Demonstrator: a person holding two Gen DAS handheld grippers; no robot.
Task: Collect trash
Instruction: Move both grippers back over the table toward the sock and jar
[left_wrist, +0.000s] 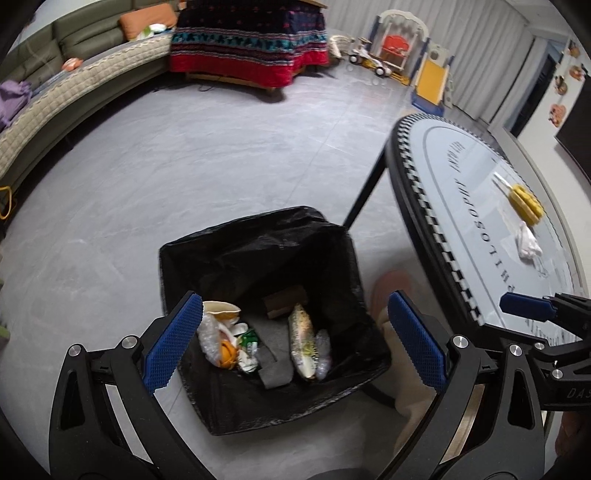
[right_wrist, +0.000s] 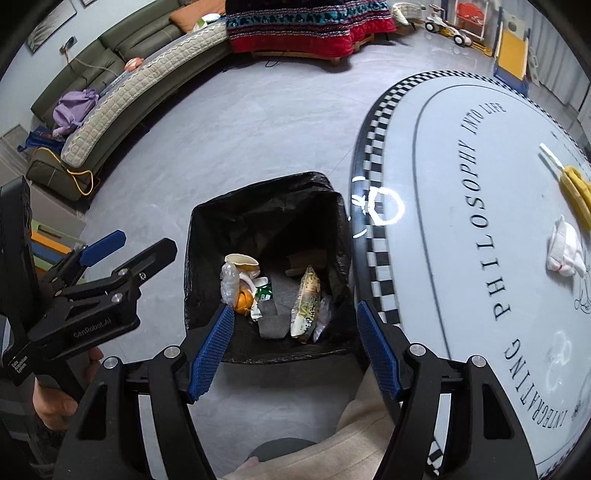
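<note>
Bin (right_wrist: 266, 206) — black-lined, on the floor just beside the counter (right_wrist: 436, 258), at 12 o'clock from both of your claws. Contents: snack wrapper (right_wrist: 304, 302), orange peel (right_wrist: 243, 301), crumpled plastic, a paper cup, grey scraps.

Left claw (left_wrist: 295, 343) — released, jaws spread wide, nothing between them; it hangs above the bin's near rim.

Right claw (right_wrist: 295, 356) — released likewise, holding nothing, over the bin's near edge.

Trash left on the counter — a white tissue wad (right_wrist: 563, 251) and a banana peel (right_wrist: 576, 195), near each other at about 2 o'clock from the right claw, well apart from the bin. A white strip lies just beyond the peel; what it is, you cannot tell.

Step in hand, by judgement: between drops — both claws free over the bin, the counter not yet done.

Next move calls for: swing the right claw toward 2 o'clock, come down over the tissue with jaws wide, clench on the soft bulk rather than a loose corner. The peel is limp — take it at its thick middle.
</note>
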